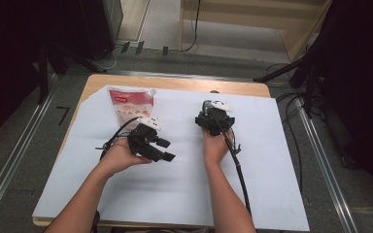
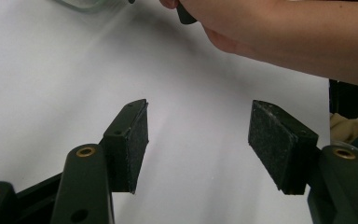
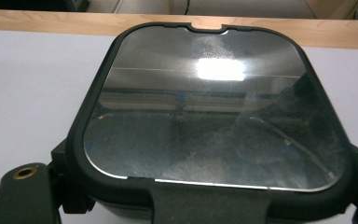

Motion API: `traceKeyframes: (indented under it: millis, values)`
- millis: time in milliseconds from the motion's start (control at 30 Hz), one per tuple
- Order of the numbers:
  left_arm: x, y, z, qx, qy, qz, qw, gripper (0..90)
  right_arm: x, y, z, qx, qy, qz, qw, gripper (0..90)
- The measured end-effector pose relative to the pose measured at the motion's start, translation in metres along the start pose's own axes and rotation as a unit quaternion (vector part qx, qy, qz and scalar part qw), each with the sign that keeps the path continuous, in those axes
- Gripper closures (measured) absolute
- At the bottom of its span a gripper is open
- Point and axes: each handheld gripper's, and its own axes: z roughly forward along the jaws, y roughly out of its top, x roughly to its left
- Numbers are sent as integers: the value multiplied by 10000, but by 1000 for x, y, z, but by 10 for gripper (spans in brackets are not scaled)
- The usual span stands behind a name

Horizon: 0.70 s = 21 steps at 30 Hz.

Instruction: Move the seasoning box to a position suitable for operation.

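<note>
While the pouch [image 1: 128, 104] lies flat at the far left of the worktop [image 1: 175, 194], the left gripper [image 1: 169, 149] hovers beside it, jaws spread and empty. The right gripper [image 1: 213, 121] stands right of centre with its jaws either side of a black box [image 3: 214, 126]; whether the pads press on it cannot be told. The box sits on the worktop near the far edge. Judged rigid and light; the glossy lid looks slippery and easily marked. Hold by the rim, at opposite side walls.
</note>
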Motion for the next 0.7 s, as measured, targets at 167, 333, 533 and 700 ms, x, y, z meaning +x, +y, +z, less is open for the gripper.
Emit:
traceKeyframes:
  millis: [167,333,533,700]
  values:
    - [1,0,-1,-5,19,-30,10000,393,-4,3,-3,46,46,-16,10000,158]
    - [2,0,0,26,64,-3,10000,385,-13,13,-19,-59,325,-265,9991,159]
    - [1,0,-1,-92,49,-41,9999,384,-27,17,-38,-63,825,-570,9949,159]
    - [1,0,0,-60,66,-52,9999,384,-32,14,-53,-54,1111,-760,9909,159]
